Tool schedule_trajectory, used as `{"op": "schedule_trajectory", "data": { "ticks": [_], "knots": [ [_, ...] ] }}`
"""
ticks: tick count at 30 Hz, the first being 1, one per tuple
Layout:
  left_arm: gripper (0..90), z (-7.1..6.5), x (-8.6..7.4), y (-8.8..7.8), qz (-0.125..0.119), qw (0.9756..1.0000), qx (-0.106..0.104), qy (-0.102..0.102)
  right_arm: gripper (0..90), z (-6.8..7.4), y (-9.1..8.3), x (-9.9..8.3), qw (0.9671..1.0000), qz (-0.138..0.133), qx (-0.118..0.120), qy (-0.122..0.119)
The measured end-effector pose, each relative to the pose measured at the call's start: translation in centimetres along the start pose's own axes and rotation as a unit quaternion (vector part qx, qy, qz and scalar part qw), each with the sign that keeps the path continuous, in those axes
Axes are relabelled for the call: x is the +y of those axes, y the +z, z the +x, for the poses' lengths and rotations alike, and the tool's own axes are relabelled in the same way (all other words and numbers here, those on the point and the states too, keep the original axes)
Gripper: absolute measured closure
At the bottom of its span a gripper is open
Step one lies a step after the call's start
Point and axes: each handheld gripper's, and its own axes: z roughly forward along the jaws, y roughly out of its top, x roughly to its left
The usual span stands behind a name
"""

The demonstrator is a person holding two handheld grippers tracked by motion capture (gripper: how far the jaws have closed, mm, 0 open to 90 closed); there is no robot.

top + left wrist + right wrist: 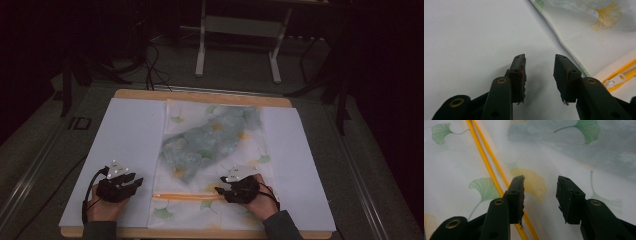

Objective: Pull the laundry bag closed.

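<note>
A white mesh bag [216, 160] printed with ginkgo leaves lies flat down the middle of the table [127, 137], a grey-green garment [212, 140] showing through it. Its orange zipper [187, 196] runs left to right across the near end. The right gripper [220, 190] hovers over the zipper's right part, jaws apart and holding nothing, so it is the nearer one. The left gripper [138, 181] sits on bare table just left of the bag's edge, jaws also apart and empty, with the white zipper pull [615, 80] lying to its right.
</note>
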Motion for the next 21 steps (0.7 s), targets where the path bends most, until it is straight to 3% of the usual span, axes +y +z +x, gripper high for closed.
{"op": "schedule_trajectory", "data": {
  "ticks": [21],
  "knots": [
    [64.5, 0.0, 0.1, -0.2, -0.003, 1.0, -0.003, 0.007, 57.6, 1.7, 3.0, 1.5, 0.9989, 0.0, 0.042, -0.023]
  ]
}}
